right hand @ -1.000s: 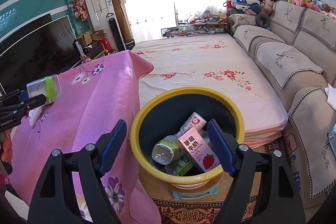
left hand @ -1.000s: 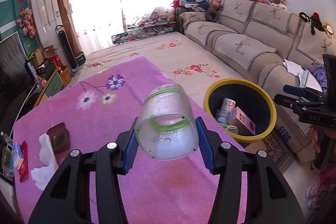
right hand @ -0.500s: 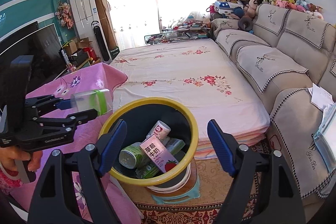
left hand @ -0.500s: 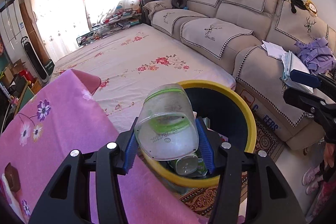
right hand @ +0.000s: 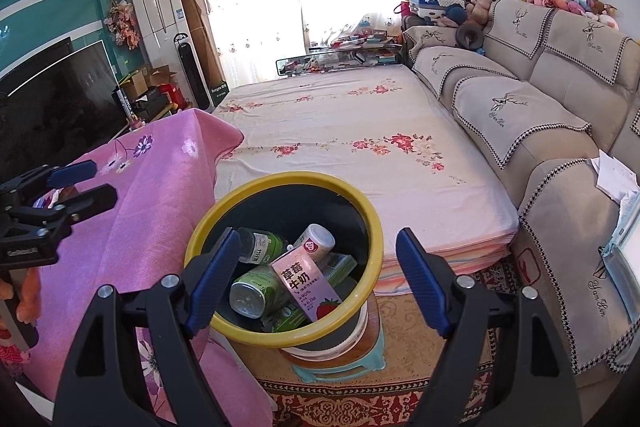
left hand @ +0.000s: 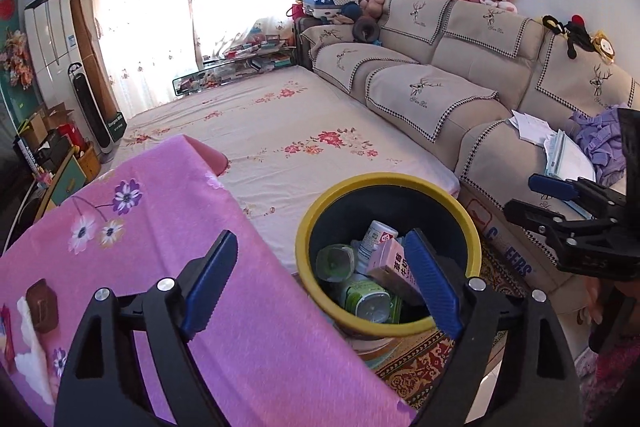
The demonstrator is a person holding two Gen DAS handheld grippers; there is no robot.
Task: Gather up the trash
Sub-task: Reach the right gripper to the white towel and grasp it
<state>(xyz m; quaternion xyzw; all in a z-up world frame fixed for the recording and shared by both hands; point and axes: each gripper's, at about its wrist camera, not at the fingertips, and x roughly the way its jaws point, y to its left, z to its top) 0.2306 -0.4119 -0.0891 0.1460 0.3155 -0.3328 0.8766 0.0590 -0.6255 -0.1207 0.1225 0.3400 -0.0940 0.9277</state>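
The yellow-rimmed black bin (left hand: 384,179) (right hand: 280,179) stands on a stool beside the pink-clothed table (left hand: 160,267). Inside it lie the clear bottle with a green label (left hand: 335,259) (right hand: 262,246), another green bottle (right hand: 256,291), a white bottle (right hand: 316,239) and a pink milk carton (left hand: 389,263) (right hand: 306,281). My left gripper (left hand: 320,239) (right hand: 72,187) hovers over the table's edge by the bin, its jaws opening with nothing between them. My right gripper (right hand: 318,233) (left hand: 560,203) hangs open over the bin, also empty.
On the table's left end lie a brown object (left hand: 42,303), a white tissue (left hand: 32,359) and a red wrapper (left hand: 6,331). A flowered bed (right hand: 360,131) lies behind the bin and a beige sofa (right hand: 520,115) to the right. A patterned rug (right hand: 360,399) covers the floor.
The left gripper carried the clear bottle from above the table over to the bin, opened and let it go. The bottle now lies in the bin. The right gripper shifted slightly.
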